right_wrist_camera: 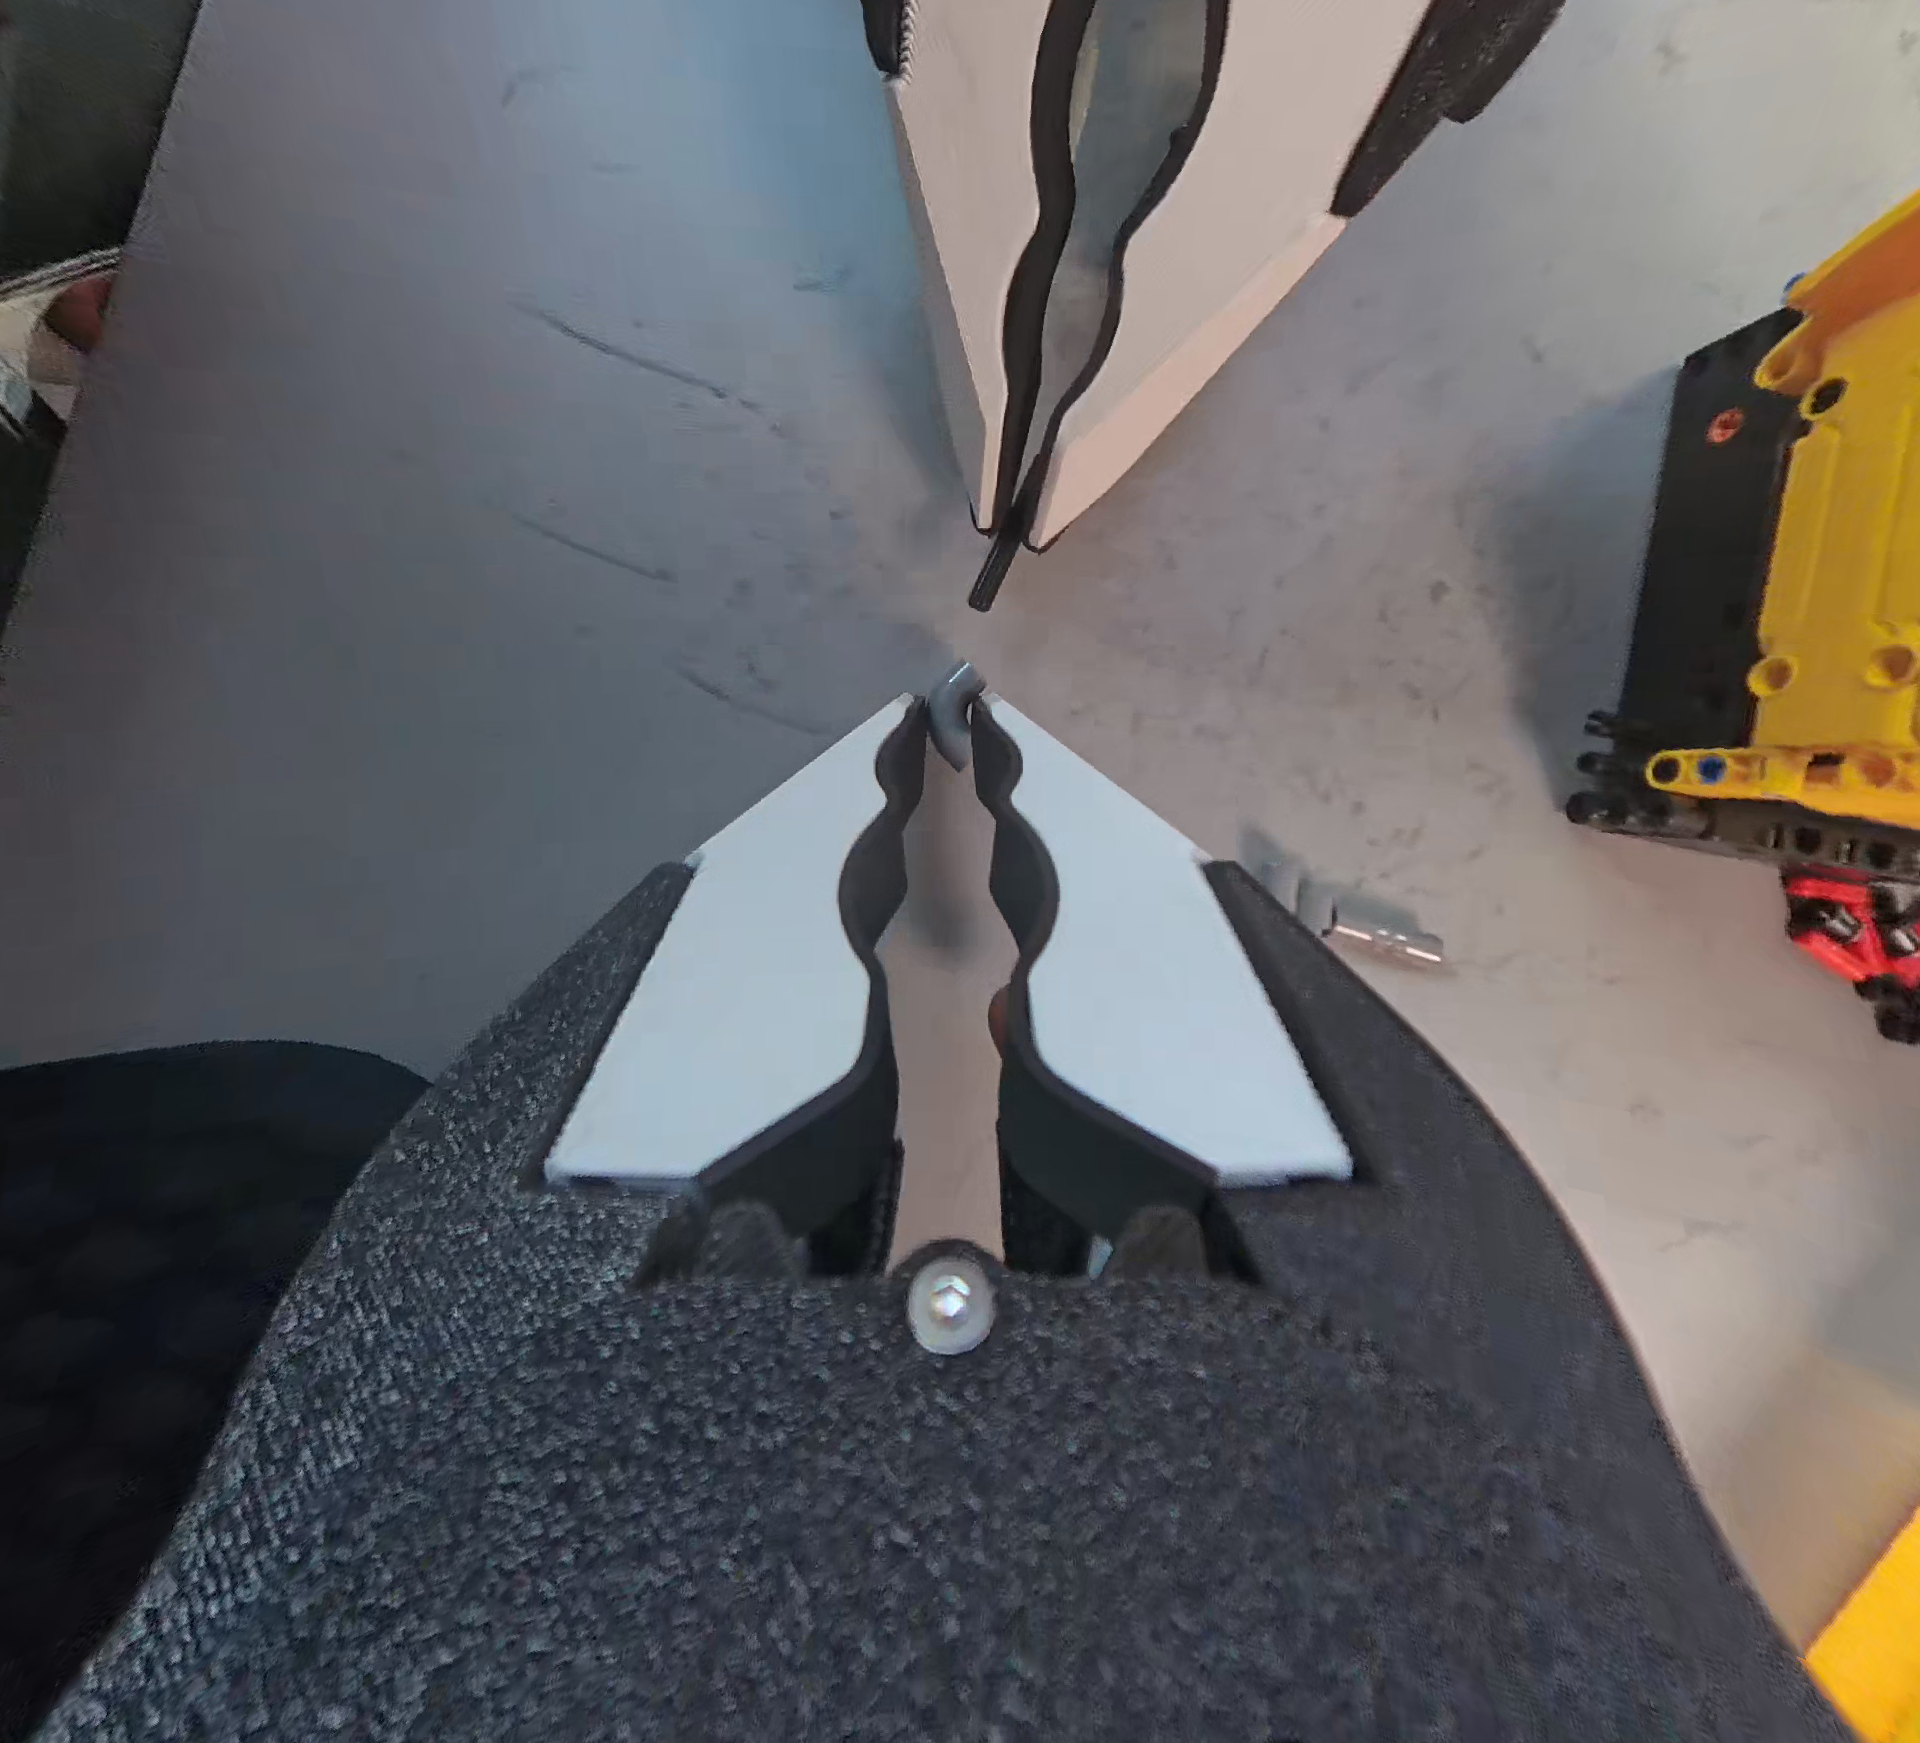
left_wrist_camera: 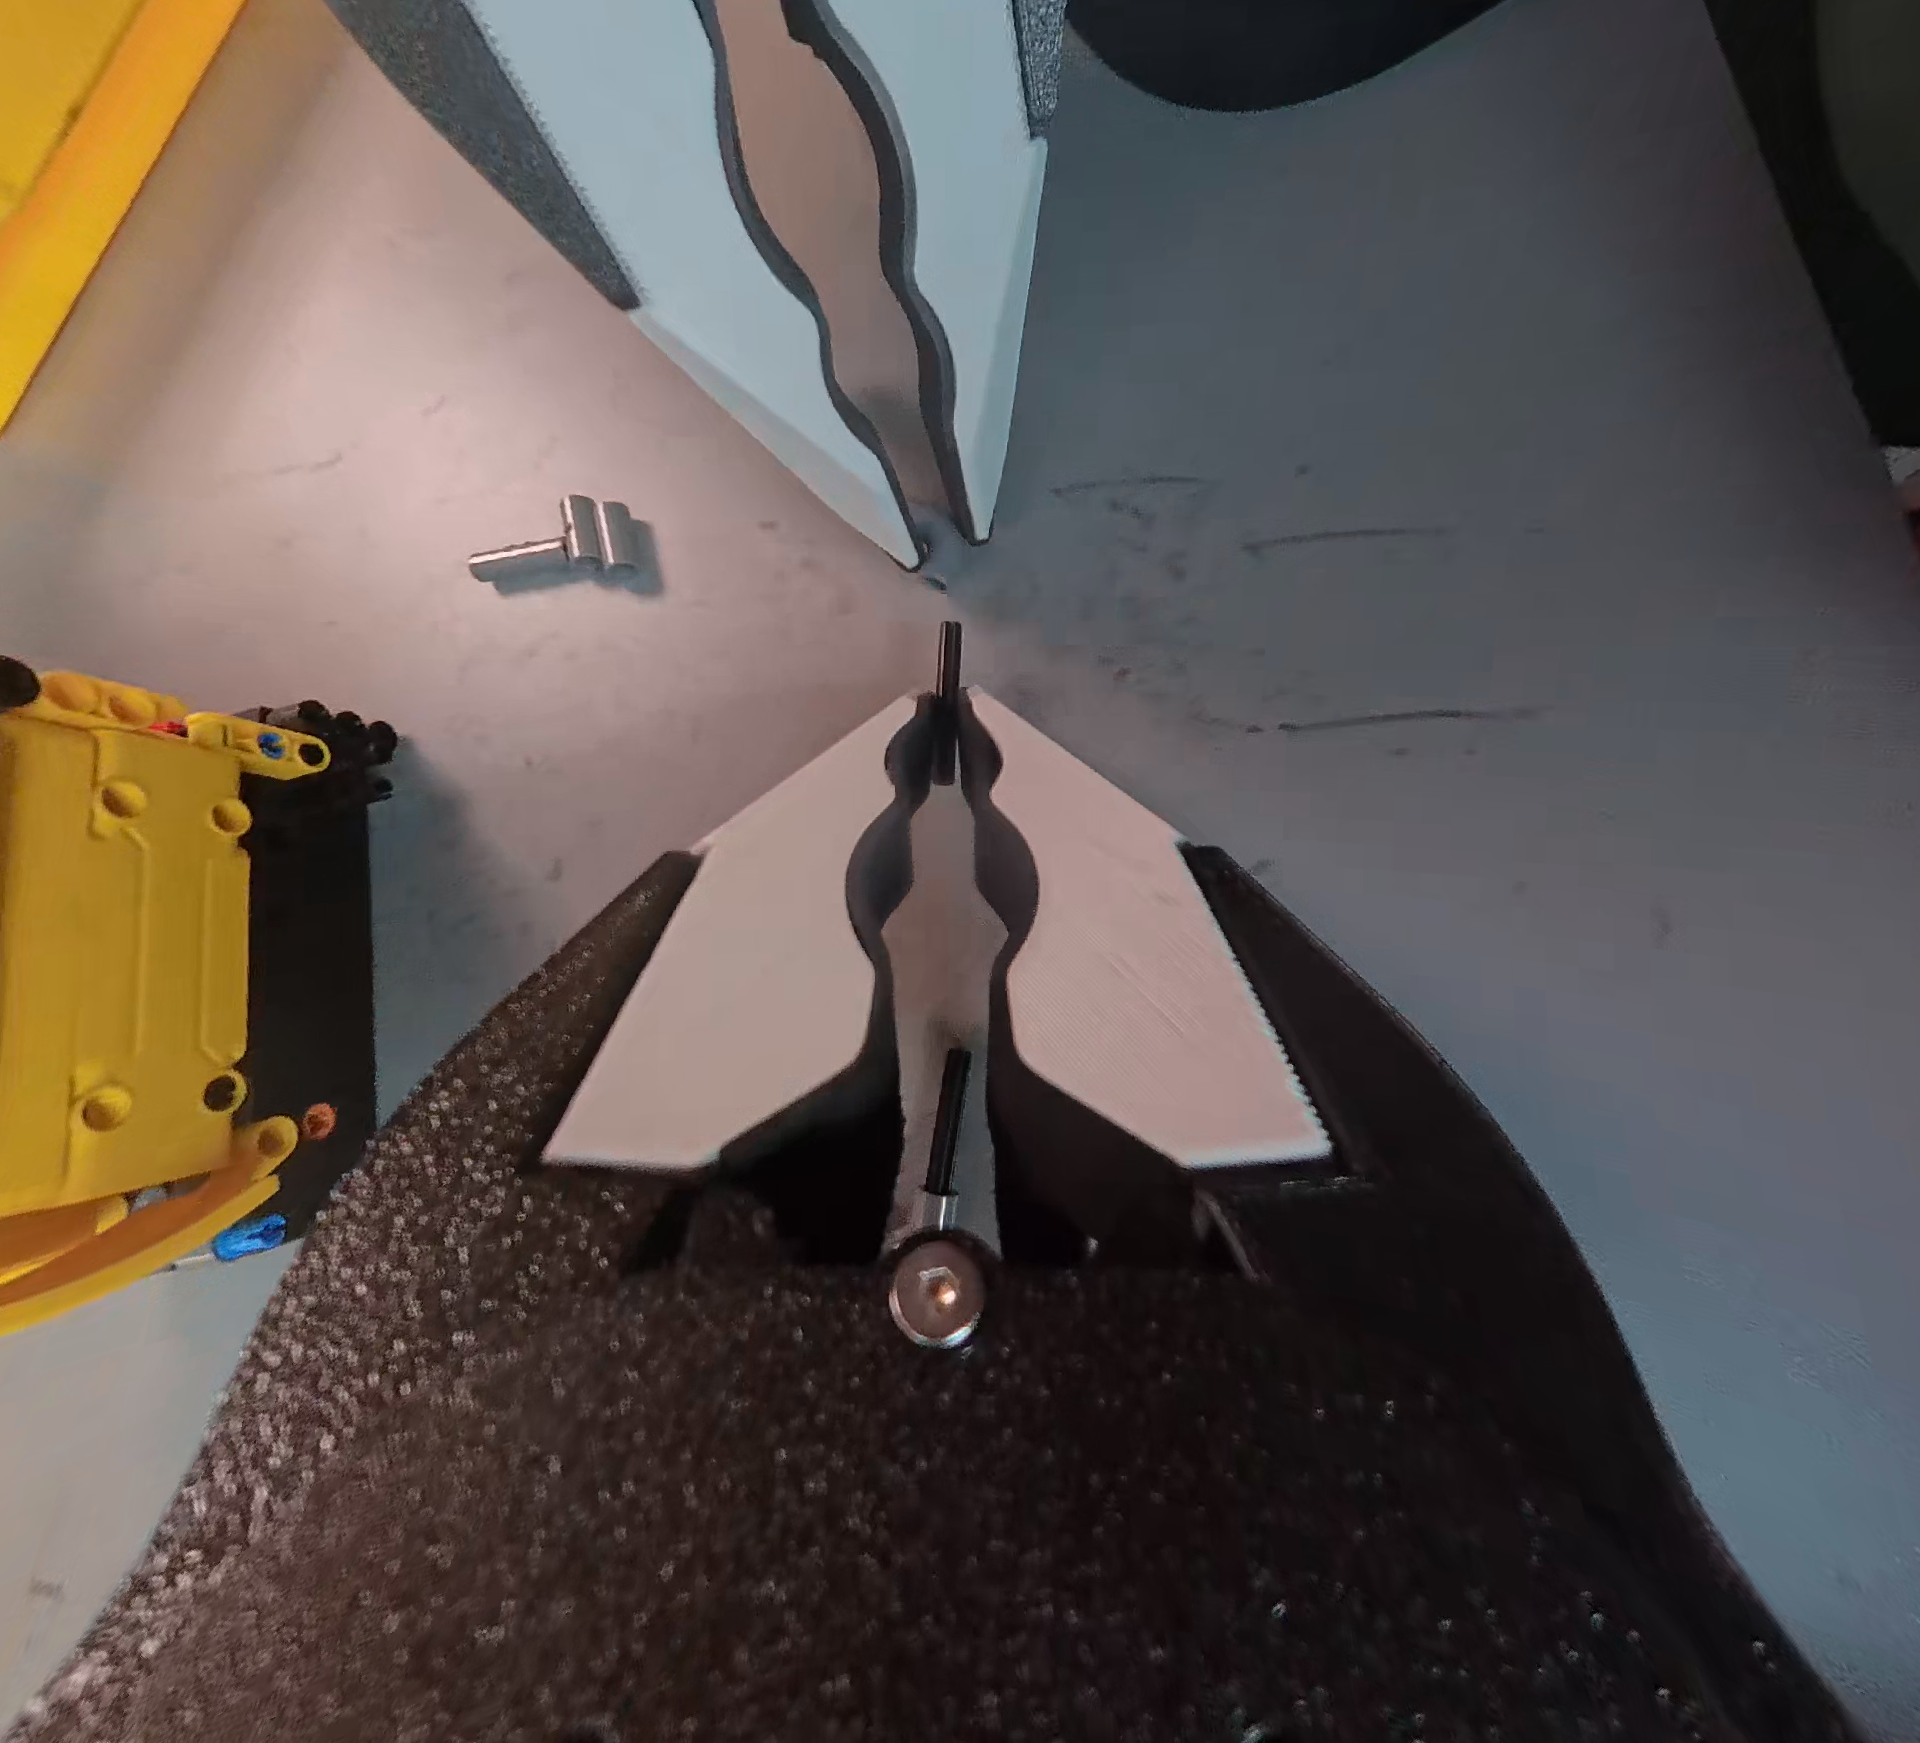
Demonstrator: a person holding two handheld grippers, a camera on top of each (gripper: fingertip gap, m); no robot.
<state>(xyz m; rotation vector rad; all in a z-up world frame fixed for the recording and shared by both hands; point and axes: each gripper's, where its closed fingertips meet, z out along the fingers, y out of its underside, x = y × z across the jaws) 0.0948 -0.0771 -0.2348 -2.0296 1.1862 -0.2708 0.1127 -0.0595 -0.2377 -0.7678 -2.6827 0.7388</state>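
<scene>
The left hand-held gripper (left_wrist_camera: 943, 706) is closed at its tips on a thin black rod (left_wrist_camera: 948, 670) that sticks out forward. Facing it tip to tip, with a small gap between, the right hand-held gripper (right_wrist_camera: 948, 706) is pinched on a small grey curved piece (right_wrist_camera: 954, 719). Both hang over a grey bench (left_wrist_camera: 1403, 862). Left of the left gripper, apart from it, lie grey connector pieces (left_wrist_camera: 582, 540). Farther left stands a yellow and black brick-built model (left_wrist_camera: 156, 966). To its right the bench shows bare scuffed surface up to a dark edge.
</scene>
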